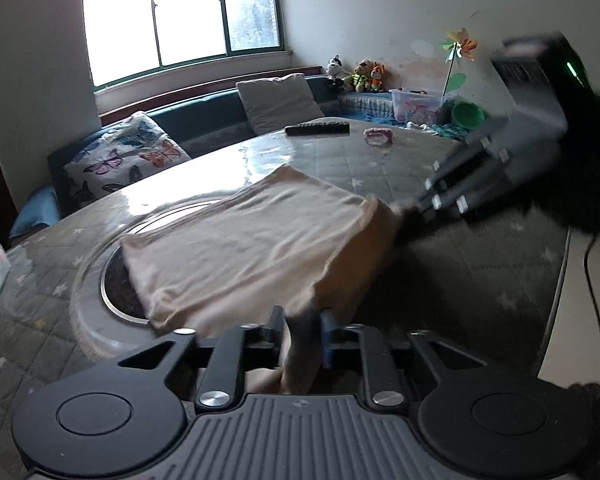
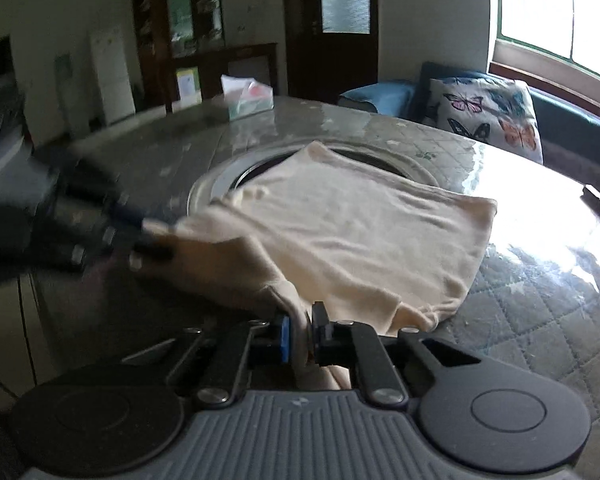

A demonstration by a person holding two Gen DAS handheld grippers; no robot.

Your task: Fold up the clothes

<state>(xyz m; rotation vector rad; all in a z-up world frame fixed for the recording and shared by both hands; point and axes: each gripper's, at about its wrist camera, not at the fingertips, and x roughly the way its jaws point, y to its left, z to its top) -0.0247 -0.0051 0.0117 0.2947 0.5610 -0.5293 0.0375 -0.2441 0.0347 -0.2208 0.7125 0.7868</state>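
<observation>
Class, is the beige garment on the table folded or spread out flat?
Folded: the beige garment lies as a compact rectangle, with a doubled edge; both grippers pinch its near edge.

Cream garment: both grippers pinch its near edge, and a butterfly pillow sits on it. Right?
Not quite. The butterfly pillow sits on the sofa behind the table, as the left wrist view shows. Both the left gripper and right gripper do pinch the cream garment.

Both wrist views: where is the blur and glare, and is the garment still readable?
Left wrist view: the right tool is motion-smeared, the window blown out, glare on the table; the cream garment is readable. Right wrist view: the left tool is blurred, with glare on the tabletop's right side.
</observation>
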